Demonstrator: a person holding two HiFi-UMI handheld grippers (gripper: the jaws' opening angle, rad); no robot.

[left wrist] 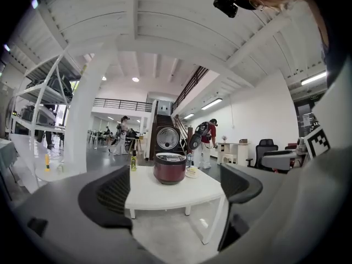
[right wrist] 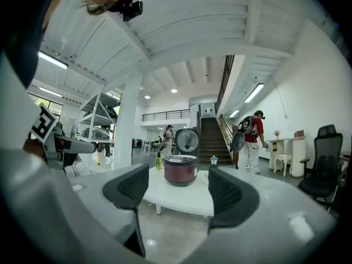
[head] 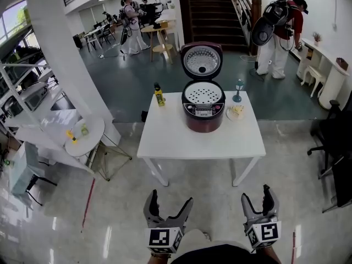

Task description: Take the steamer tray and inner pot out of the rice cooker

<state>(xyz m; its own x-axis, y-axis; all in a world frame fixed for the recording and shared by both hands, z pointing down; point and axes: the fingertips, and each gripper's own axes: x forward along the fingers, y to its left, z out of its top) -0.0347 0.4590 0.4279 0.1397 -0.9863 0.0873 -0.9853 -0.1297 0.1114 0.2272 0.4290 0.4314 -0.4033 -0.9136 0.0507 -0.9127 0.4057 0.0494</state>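
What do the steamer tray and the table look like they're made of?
Steamer tray: probably thin metal, pale silvery, dotted with punched holes. Table: smooth white top, faintly glossy, likely laminate or painted board.

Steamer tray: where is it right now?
In the head view, the steamer tray sits in the open rice cooker on the white table, between a bottle at left and a plate at right.
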